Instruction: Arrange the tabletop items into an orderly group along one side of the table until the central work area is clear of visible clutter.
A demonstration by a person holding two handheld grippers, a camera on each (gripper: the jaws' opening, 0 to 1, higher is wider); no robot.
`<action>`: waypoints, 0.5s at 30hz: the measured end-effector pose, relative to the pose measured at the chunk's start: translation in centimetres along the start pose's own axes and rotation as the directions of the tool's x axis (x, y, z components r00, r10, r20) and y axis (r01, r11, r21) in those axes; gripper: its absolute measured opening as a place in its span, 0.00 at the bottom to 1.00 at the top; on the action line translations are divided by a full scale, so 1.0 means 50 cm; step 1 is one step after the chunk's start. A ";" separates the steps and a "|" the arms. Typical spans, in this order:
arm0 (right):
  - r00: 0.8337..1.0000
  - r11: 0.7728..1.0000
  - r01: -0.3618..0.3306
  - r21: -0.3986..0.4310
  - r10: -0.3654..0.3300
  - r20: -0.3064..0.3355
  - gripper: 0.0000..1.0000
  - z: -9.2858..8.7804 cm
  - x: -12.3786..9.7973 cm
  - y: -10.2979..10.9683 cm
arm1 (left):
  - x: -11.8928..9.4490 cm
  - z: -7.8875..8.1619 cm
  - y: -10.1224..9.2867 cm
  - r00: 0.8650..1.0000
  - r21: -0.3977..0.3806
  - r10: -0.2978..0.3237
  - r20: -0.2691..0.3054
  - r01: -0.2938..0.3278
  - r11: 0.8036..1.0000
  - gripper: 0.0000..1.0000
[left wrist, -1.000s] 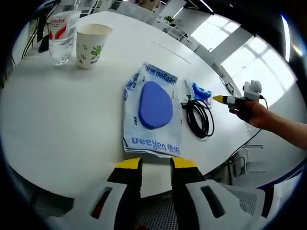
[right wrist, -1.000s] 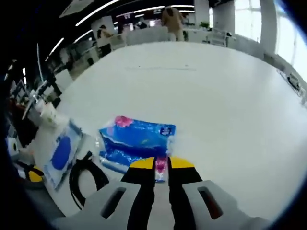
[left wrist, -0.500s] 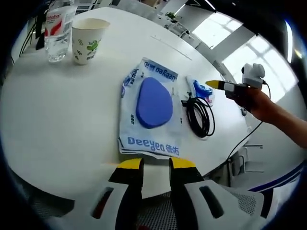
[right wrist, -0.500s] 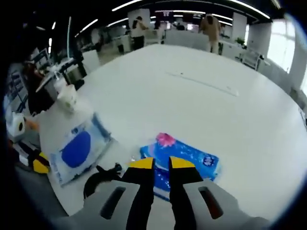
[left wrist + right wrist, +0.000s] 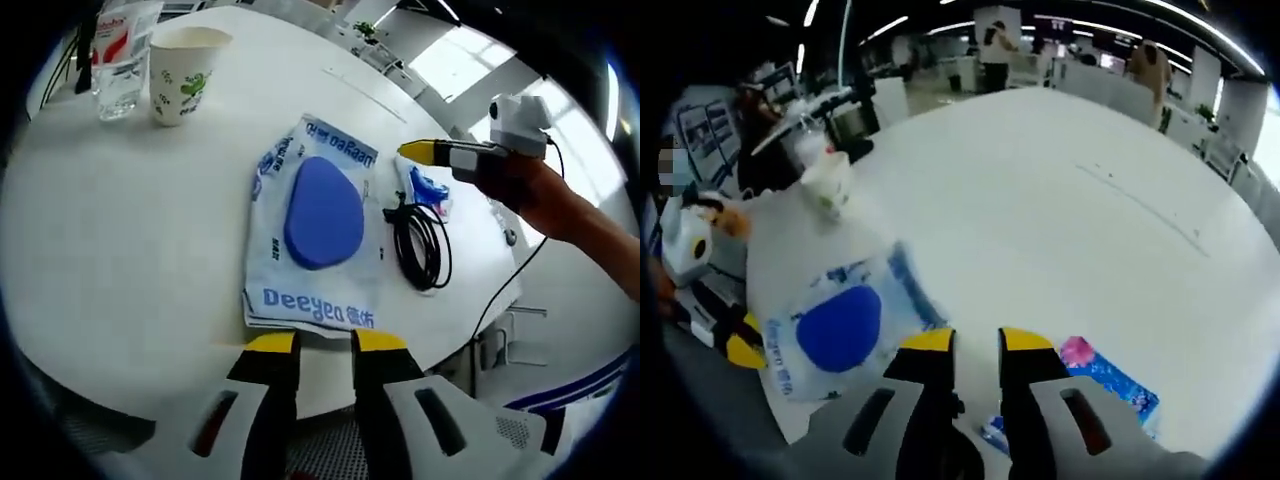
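Left gripper [image 5: 325,342] hangs at the near table edge, jaws slightly apart, gripping nothing, just short of the white packet [image 5: 313,232] printed "Deeyeo" with its blue oval. Right gripper [image 5: 977,340] also has a narrow gap, nothing between, above the blue tissue pack [image 5: 1102,385]. Beside the packet lies a coiled black cable [image 5: 420,248]. A paper cup [image 5: 185,70] and water bottle [image 5: 116,58] stand far across the white table [image 5: 130,220], open-plan office behind.

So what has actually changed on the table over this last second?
The right gripper let go of the blue tissue pack, lifted off it and swung toward the white-and-blue Deeyeo packet; its jaws now stand slightly apart with nothing between them. The left gripper stays hovering near the table edge. The packet, black cable, paper cup and plastic cup stayed put.
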State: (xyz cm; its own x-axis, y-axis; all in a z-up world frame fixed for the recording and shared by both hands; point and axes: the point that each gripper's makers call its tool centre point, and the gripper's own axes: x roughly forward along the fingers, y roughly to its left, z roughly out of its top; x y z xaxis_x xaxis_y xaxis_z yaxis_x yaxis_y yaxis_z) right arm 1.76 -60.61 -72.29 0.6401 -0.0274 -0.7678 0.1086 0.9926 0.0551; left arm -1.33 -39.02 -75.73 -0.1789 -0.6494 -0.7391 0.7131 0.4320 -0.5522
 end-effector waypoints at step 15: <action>0.992 0.992 -0.096 -0.085 0.088 -0.086 0.21 0.015 0.080 0.048 | 0.014 0.003 0.004 1.000 -0.022 0.004 -0.012 -0.005 1.000 0.16</action>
State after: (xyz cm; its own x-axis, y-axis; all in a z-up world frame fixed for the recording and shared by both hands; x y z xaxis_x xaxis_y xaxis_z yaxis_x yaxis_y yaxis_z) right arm 5.16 -58.43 -74.73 0.5790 0.0706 -0.8123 -0.0183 0.9971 0.0737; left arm -1.22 -39.50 -76.30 -0.1838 -0.6399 -0.7462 0.6985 0.4490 -0.5572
